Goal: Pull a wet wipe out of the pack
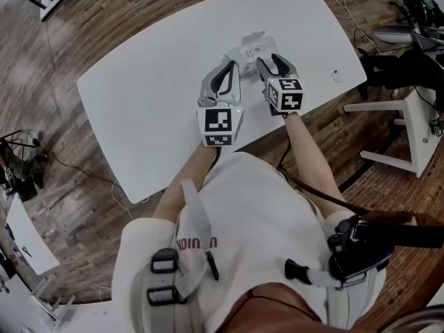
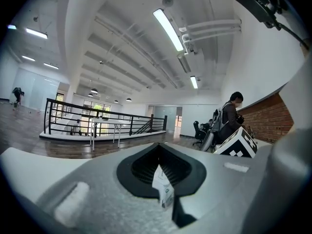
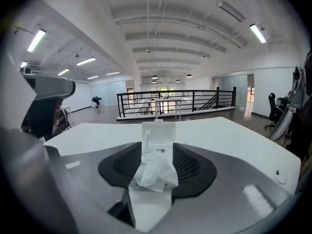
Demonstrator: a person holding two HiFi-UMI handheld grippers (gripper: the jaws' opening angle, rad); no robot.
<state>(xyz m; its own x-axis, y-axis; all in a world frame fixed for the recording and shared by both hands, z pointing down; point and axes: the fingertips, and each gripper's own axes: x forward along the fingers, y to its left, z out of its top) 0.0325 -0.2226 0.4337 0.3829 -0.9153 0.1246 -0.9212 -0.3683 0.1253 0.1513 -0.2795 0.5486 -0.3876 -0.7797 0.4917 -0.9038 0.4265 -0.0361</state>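
A white counter (image 1: 139,89) with rounded corners stands on a wooden plank floor (image 1: 83,19). Beyond it, a black railing (image 3: 165,101) fences a raised platform, where a long white table (image 2: 105,126) stands. Strip lights (image 2: 168,28) run along the white beamed ceiling (image 3: 161,28). A brick wall (image 2: 265,118) closes one side, with dark office chairs (image 2: 199,130) near it. A pale cable (image 1: 347,12) trails over the floor.

A wide open-plan office floor: a white worktop (image 1: 139,96) stands on wood-plank flooring (image 1: 90,19), under long ceiling strip lights (image 2: 168,28). Black railings (image 3: 195,99) fence off a raised area with more tables. Office chairs (image 2: 199,130) and a standing person (image 2: 233,116) are near a brick wall (image 2: 268,118), with glass partitions (image 3: 234,89) beyond.
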